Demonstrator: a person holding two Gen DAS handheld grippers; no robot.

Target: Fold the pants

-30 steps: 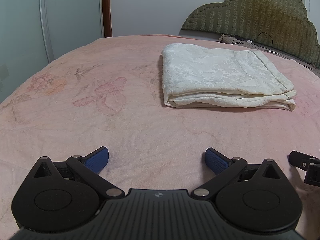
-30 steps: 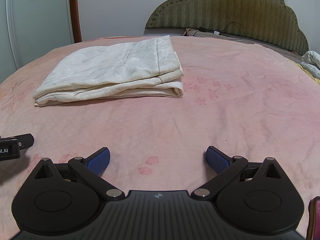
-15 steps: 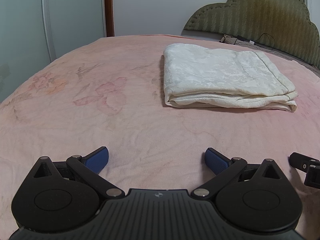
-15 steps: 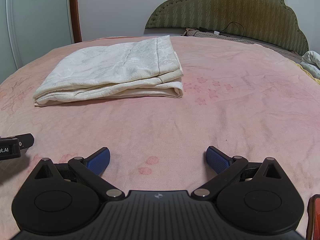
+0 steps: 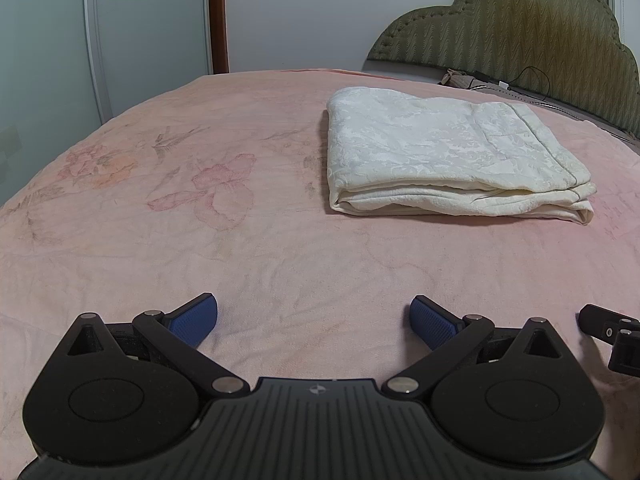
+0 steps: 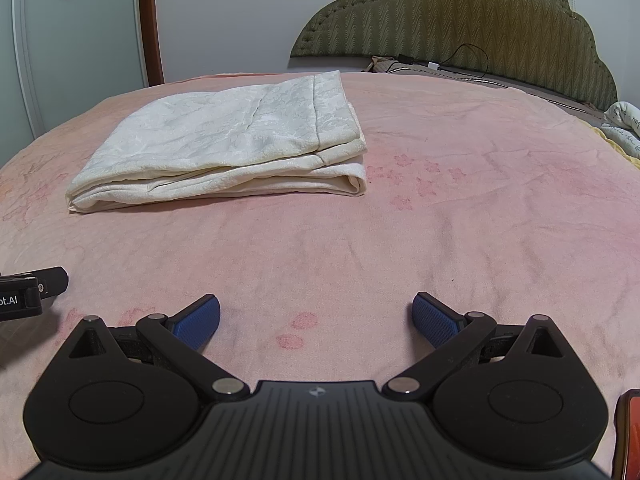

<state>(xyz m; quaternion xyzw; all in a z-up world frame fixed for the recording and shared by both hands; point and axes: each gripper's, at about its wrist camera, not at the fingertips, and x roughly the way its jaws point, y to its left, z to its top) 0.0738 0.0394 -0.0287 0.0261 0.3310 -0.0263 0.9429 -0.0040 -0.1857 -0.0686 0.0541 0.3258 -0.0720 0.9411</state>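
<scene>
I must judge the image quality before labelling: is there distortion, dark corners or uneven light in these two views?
Left wrist view: fisheye bends the bed into a dome and curves the door frame; corners darken; the pants are sharp, with a soft shadow under the near fold. Right wrist view: same bending and dark corners; the headboard has a warm yellow patch; the open right claw is in focus.

Left hand-held gripper (image 5: 314,320): jaws spread wide, nothing between the blue pads (image 5: 195,319); held low and level, pointing forward.
Right hand-held gripper (image 6: 316,320): jaws equally wide apart, empty; blue pads (image 6: 434,324) clear of any contact; low and level.
Relative placement: side by side, near each other, each one's edge showing in the other's wrist view.
</scene>
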